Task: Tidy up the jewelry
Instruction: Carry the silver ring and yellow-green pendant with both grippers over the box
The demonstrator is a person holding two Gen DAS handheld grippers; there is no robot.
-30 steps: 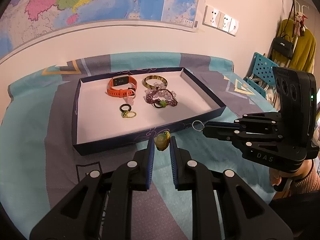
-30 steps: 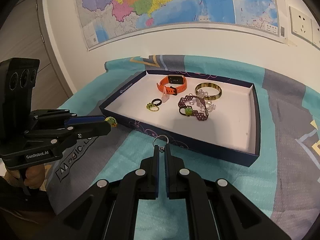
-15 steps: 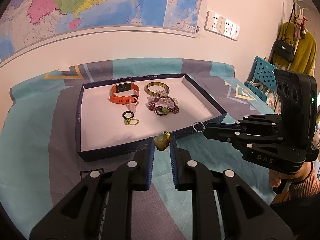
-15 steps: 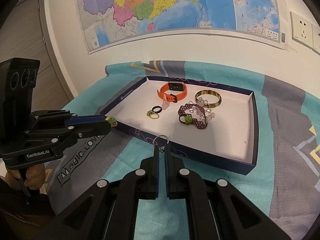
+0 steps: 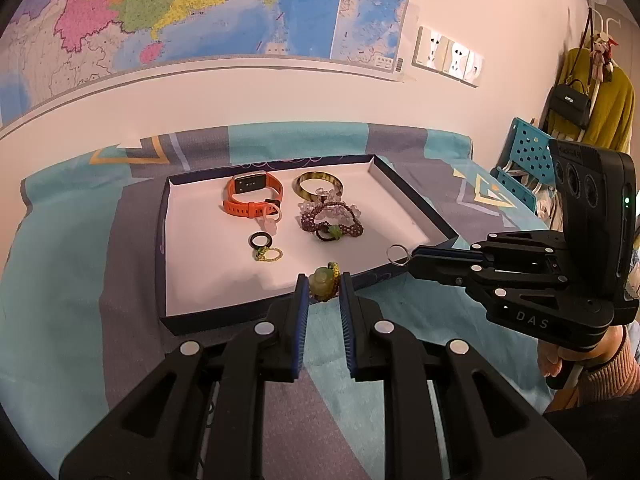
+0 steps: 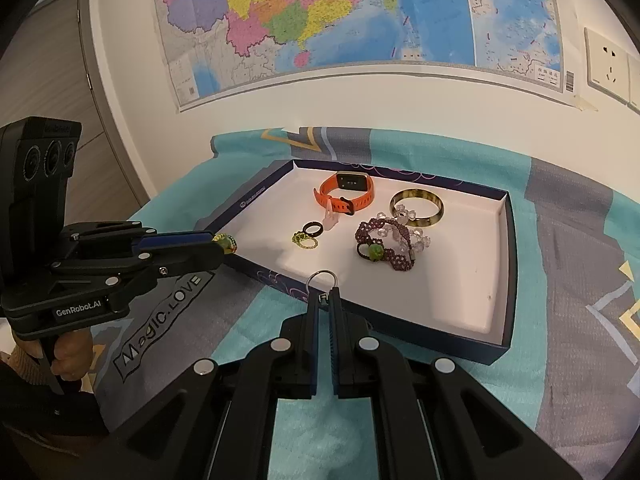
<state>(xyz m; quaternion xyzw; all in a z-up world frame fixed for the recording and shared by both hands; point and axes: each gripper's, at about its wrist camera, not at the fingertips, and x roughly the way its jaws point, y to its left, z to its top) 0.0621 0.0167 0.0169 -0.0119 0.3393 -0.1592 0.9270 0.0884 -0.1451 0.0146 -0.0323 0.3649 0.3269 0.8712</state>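
A: What is held, and where?

B: A green bead ring [image 5: 325, 282] is clamped in the left gripper [image 5: 323, 285]; a silver ring [image 6: 321, 278] is pinched by the right gripper [image 6: 324, 296].

A: The tray [image 5: 416, 208]?

B: Directly ahead of both; its near rim is met first.

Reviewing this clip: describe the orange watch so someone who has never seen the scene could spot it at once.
Start at the shallow dark-blue tray with the white floor, on the teal and grey cloth. In its far part, toward the wall, lies the orange watch, left of the olive bangle. It is the only bright orange piece, with a dark rectangular screen.
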